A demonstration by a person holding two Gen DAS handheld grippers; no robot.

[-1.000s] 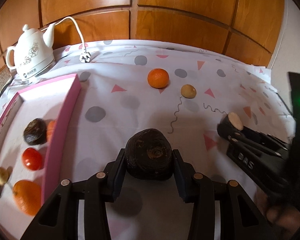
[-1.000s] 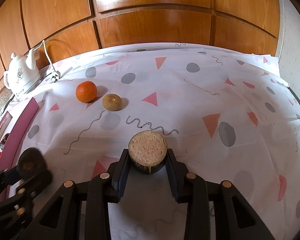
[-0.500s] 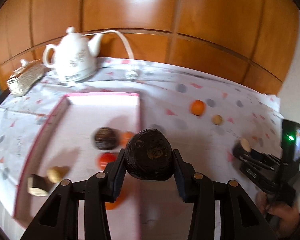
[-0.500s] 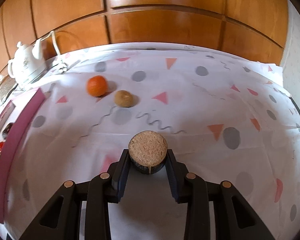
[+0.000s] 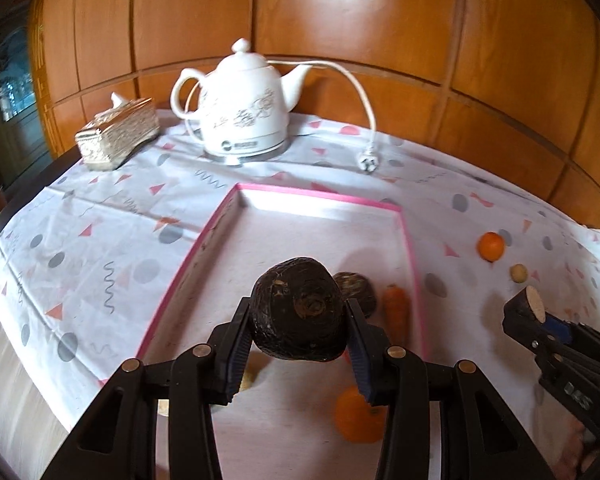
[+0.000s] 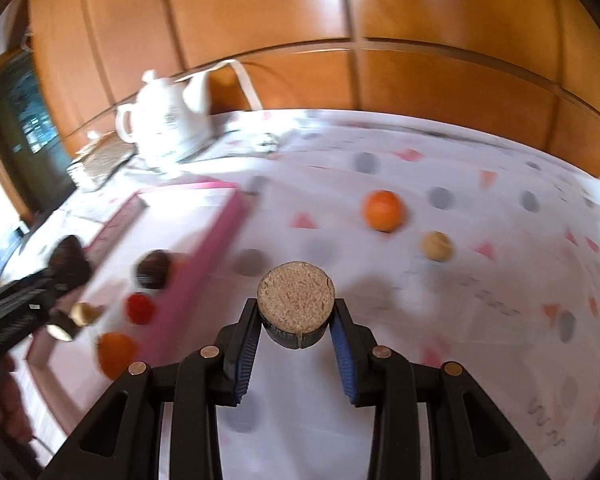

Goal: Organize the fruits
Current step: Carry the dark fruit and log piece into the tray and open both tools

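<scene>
- Left wrist view: left gripper (image 5: 298, 320) is clamped on a dark round fruit (image 5: 298, 314), both pads pressing its sides, held up above the pink tray (image 5: 413, 264)
- under/behind it in the tray: another dark fruit (image 5: 358, 286), a small carrot-ish orange thing (image 5: 396, 312), and an orange (image 5: 358, 420) near the bottom; a yellowish bit peeks out by the left pad, can't tell what it is
- right gripper (image 5: 526, 312) shows at the right edge w/ a cut fruit half (image 5: 534, 308) in its tip, over the cloth (image 5: 100, 240), outside the tray
- Right wrist view (blurry): right gripper (image 6: 296, 316) closed on that half fruit (image 6: 296, 294), pale cut face toward the cam
- still loose on the cloth: mandarin (image 6: 383, 210) and a small tan fruit (image 6: 436, 246) just beside it, both well apart from the tray
- tray sits left in this view, w/ a red tomato (image 6: 140, 308) inside
- back of table: white kettle (image 5: 244, 112) w/ cord + plug (image 5: 368, 164), gold tissue box (image 5: 118, 134) to its left, wood panel wall behind
</scene>
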